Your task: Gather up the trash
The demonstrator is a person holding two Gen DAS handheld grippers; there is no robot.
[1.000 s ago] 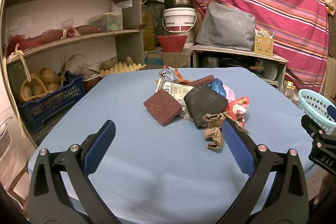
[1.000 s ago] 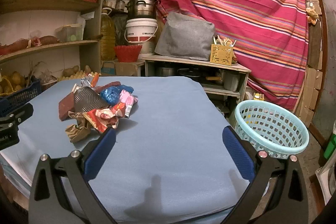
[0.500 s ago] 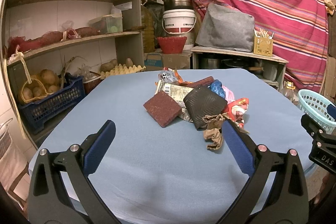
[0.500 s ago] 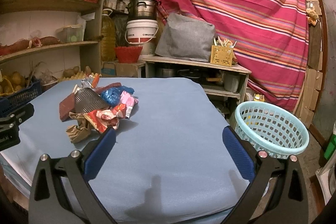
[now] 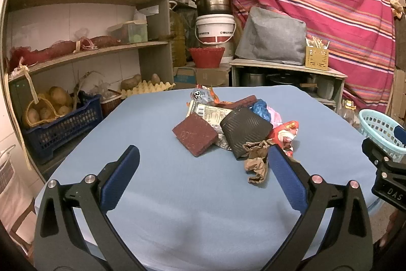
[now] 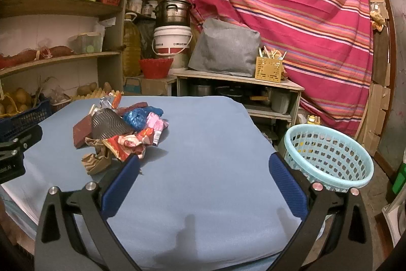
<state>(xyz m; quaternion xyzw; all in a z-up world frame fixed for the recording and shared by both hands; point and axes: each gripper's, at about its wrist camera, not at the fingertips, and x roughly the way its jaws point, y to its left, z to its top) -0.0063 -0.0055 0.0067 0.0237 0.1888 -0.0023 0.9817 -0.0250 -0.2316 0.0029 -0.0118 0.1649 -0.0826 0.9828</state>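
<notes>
Right now your left hand-held gripper (image 5: 203,166) hangs over the blue worktop (image 5: 177,220) with its jaws spread wide and nothing between them. Dead ahead at twelve o'clock sits the trash pile (image 5: 236,123): a dark red sponge pad (image 5: 195,132) on its left edge, a black ribbed pouch (image 5: 244,128) against it, a crumpled brown paper scrap (image 5: 256,159) nearest you, just beside the gripper's right finger. Your right hand-held gripper (image 6: 203,166) is just as wide and empty, with the same pile off at ten o'clock (image 6: 119,128) and the red snack wrapper (image 6: 127,144) close to its left finger. At two o'clock, beyond the worktop's edge, stands the light blue basket (image 6: 327,156).
</notes>
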